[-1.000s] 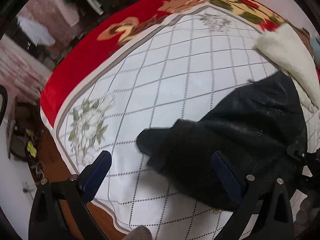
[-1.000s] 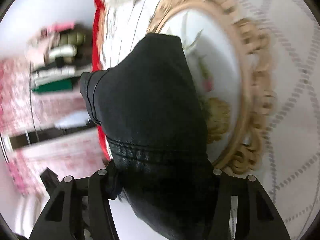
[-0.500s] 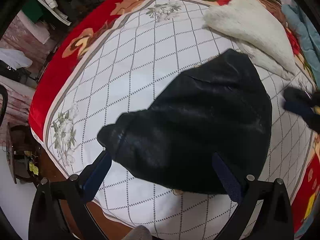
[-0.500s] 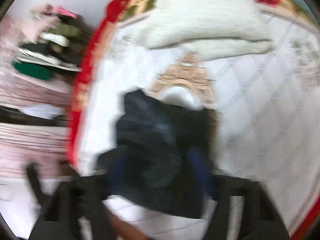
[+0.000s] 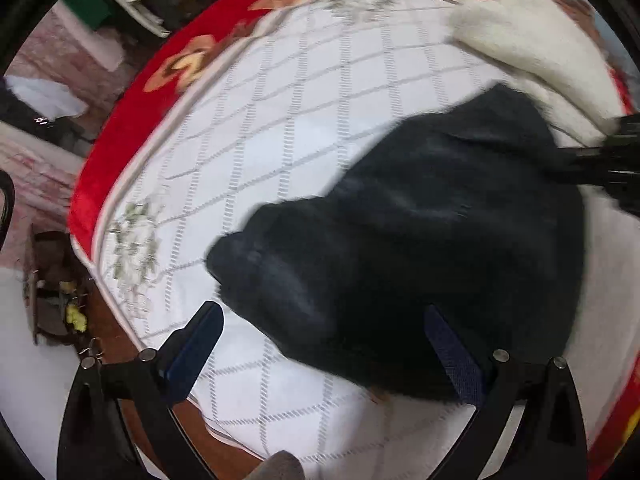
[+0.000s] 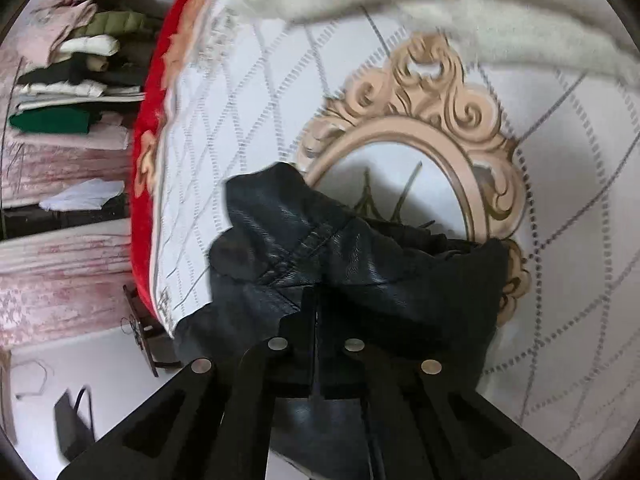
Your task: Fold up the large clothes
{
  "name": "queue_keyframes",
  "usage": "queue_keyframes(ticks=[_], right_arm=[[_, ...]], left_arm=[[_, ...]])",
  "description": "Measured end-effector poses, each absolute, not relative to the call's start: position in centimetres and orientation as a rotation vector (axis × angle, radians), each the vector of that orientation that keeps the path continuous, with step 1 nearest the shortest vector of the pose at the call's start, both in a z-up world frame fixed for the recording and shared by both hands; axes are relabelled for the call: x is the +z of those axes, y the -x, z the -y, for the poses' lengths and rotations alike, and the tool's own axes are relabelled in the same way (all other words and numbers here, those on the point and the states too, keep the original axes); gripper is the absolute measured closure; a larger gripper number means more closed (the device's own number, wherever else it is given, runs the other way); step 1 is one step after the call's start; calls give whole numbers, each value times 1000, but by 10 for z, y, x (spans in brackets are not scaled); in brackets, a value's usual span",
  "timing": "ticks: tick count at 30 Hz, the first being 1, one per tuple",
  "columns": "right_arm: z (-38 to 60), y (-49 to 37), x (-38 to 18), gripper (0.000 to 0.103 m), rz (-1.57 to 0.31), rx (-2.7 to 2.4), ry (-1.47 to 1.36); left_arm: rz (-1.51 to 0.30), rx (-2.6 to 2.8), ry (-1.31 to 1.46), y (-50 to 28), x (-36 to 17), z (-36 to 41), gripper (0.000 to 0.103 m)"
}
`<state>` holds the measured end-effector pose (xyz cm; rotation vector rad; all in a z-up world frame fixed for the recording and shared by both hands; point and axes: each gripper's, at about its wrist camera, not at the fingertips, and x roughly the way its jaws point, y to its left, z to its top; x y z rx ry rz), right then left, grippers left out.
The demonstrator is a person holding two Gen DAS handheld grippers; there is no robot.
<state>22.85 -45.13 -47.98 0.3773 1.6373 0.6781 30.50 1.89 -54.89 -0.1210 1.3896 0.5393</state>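
Left wrist view: left gripper (image 5: 326,344) with jaws spread wide, gripping nothing, hovering over crumpled black leather-like garment (image 5: 420,248). Garment heaped on white diamond-quilted bedspread with red floral border (image 5: 280,120). Fluffy white fabric (image 5: 532,44) beyond it, top right.

Right wrist view: right gripper (image 6: 318,312) with jaws clenched on black garment (image 6: 320,248) along a stitched seam, fabric bunched ahead. Beige ornate oval print (image 6: 436,128) on bedspread (image 6: 224,152) beneath. Stack of folded clothes (image 6: 76,68) far left.

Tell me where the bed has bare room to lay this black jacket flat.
Most bare bedspread lies between the black jacket and the red blanket border. It's crowded by the white fleece garment and the right gripper, shut on the jacket. The left gripper is open.
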Motion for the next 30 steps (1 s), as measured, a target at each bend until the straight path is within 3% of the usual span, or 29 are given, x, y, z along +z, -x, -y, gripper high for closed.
queue_keyframes(ticks=[2, 4, 6, 8, 10, 14, 15, 16, 17, 18, 19, 22, 23, 24, 25, 26, 27, 28, 30], right_arm=[[458, -224, -454, 95, -1593, 732, -390], [454, -225, -448, 76, -1589, 776, -399], [435, -230, -459, 71, -1608, 801, -351], [415, -234, -480, 74, -1635, 752, -240], [405, -243, -495, 98, -1659, 686, -121], [400, -255, -468, 93, -1638, 726, -109], [402, -257, -454, 76, -1613, 750, -100], [405, -258, -443, 49, -1593, 770, -94], [406, -260, -439, 35, -1584, 785, -91], [405, -262, -437, 15, -1577, 796, -69], [401, -265, -440, 14, -1577, 798, -29], [395, -271, -462, 14, -1634, 809, 30], [388, -273, -474, 14, -1670, 829, 45], [389, -273, -480, 14, -1693, 847, 54], [390, -274, -485, 15, -1705, 854, 62], [386, -273, -493, 18, -1715, 866, 66], [383, -272, -498, 45, -1721, 895, 60], [380, -272, -503, 65, -1719, 889, 68], [384, -276, -506, 75, -1707, 875, -6]], left_arm=[[-1408, 584, 118, -302, -563, -32, 0], [-1430, 599, 143, -295, -579, -43, 0], [-1442, 588, 206, -287, -594, -51, 0], [-1433, 581, 212, -283, -597, -51, 0], [-1412, 602, 217, -276, -586, -52, 0], [-1289, 669, 463, -238, -547, -79, 0], [-1252, 686, 603, -223, -543, -92, 0], [-1228, 688, 699, -216, -544, -99, 0], [-1207, 676, 801, -210, -550, -106, 0], [-1198, 658, 882, -207, -561, -110, 0], [-1190, 638, 951, -208, -570, -110, 3], [-1141, 559, 1171, -216, -602, -115, 3], [-1117, 566, 1209, -218, -610, -116, 9], [-1093, 568, 1221, -221, -612, -117, 18], [-1076, 560, 1216, -227, -612, -116, 51], [-1075, 548, 1216, -231, -614, -113, 67], [-1066, 556, 1211, -232, -613, -112, 70], [-1048, 561, 1200, -231, -611, -111, 77], [-1032, 558, 1181, -227, -608, -108, 81]])
